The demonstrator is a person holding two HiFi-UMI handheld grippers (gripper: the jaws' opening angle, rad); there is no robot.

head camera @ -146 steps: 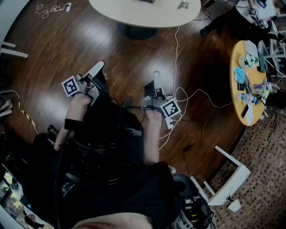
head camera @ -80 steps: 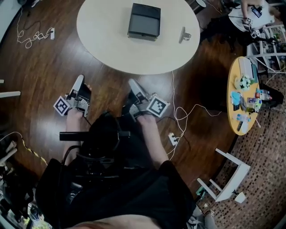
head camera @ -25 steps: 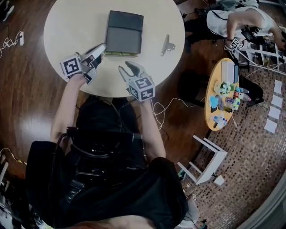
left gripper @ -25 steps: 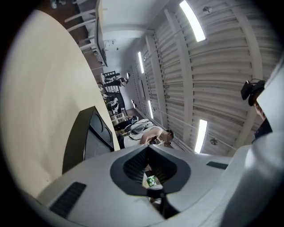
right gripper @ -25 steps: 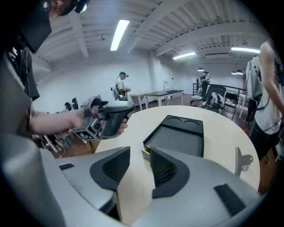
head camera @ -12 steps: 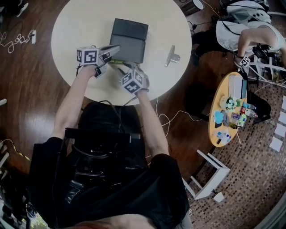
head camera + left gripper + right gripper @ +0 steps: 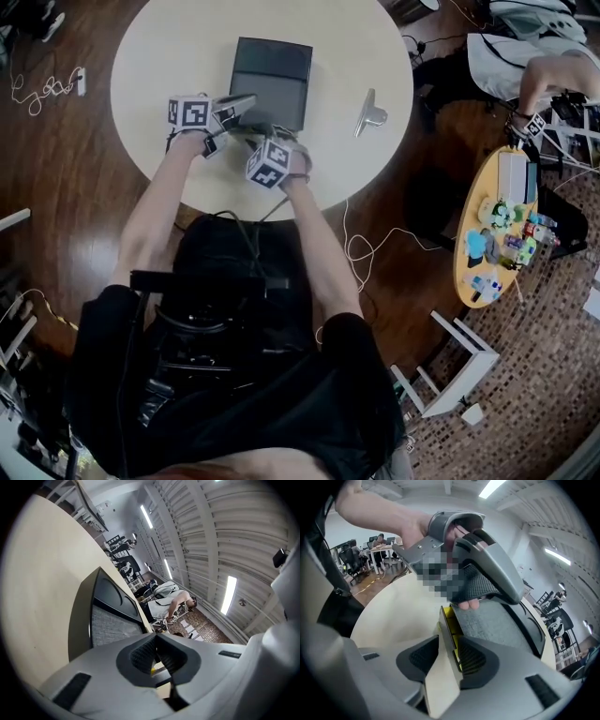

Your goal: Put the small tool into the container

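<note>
A dark flat container (image 7: pixel 272 75) lies on the round cream table (image 7: pixel 169 56). The small metal tool (image 7: pixel 370 114) rests to its right, apart from both grippers. My left gripper (image 7: pixel 249 99) is shut and empty, its tip at the container's near left corner; in its own view the pads (image 7: pixel 140 656) meet. My right gripper (image 7: pixel 281 139) points steeply down at the near edge. Its jaws have just been closing, and the container's thin dark front wall (image 7: pixel 447 630), yellow behind it, stands between them. The left pad stays clear of the wall.
A person (image 7: pixel 534 56) bends over at the upper right. A small yellow table (image 7: pixel 502 225) with several items stands to the right, a white stool (image 7: pixel 450 375) lower right. Cables (image 7: pixel 366 248) trail over the dark wood floor.
Both grippers moved forward and down to the container's near edge. The right one rolled and tipped downward, and the left tip came to the near left corner.
</note>
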